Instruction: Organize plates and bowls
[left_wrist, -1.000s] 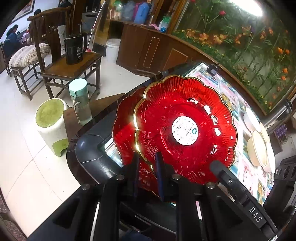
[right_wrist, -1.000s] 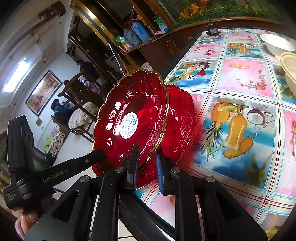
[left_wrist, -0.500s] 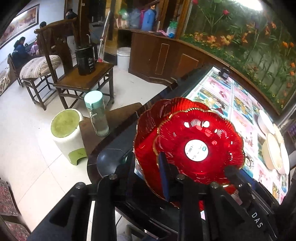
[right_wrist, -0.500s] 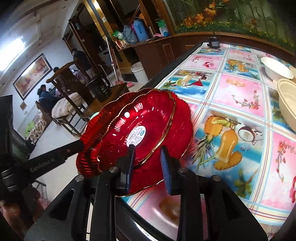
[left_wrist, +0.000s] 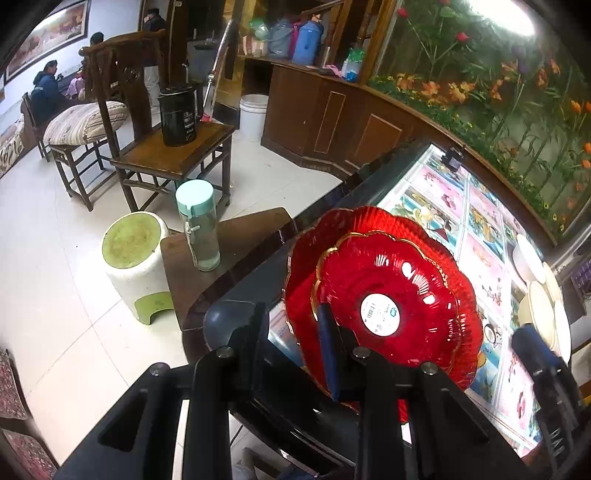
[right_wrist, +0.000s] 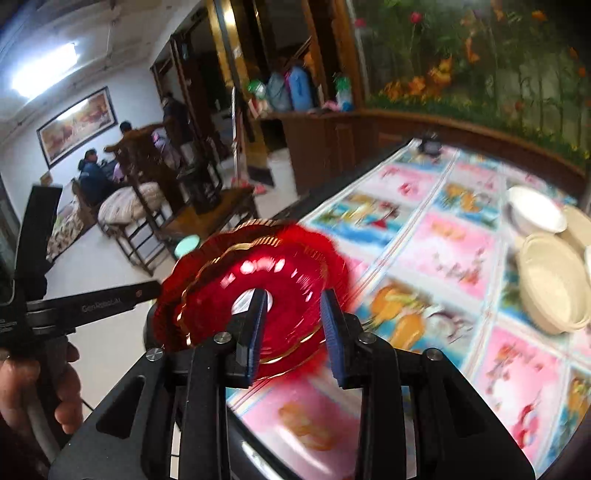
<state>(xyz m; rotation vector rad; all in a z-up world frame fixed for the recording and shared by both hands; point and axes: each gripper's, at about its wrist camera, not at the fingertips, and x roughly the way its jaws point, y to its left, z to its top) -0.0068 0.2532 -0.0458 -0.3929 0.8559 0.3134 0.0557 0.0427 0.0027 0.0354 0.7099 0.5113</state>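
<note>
Two red scalloped plates with gold rims lie stacked at the near corner of the table: the smaller upper plate (left_wrist: 399, 295), with a white round label, rests flat on the lower plate (left_wrist: 306, 251). My left gripper (left_wrist: 291, 339) is open at their near left rim, and its pads do not press on it. The right gripper (right_wrist: 291, 328) hovers above the blurred red plates (right_wrist: 288, 266); its jaws are opening with nothing gripped. Its blue pad also shows at the right edge of the left wrist view.
Cream bowls (right_wrist: 550, 280) and a white bowl (right_wrist: 535, 210) stand at the table's far right on the fruit-print tablecloth (right_wrist: 454, 251). Off the table's left edge are a water bottle (left_wrist: 197, 225), a green-topped stool (left_wrist: 133, 258) and a wooden chair (left_wrist: 173, 155) with a black pot.
The upper plate, held tilted by both grippers, has come down flat onto the lower plate. Both grippers let go and opened. The right gripper rose and rolled.
</note>
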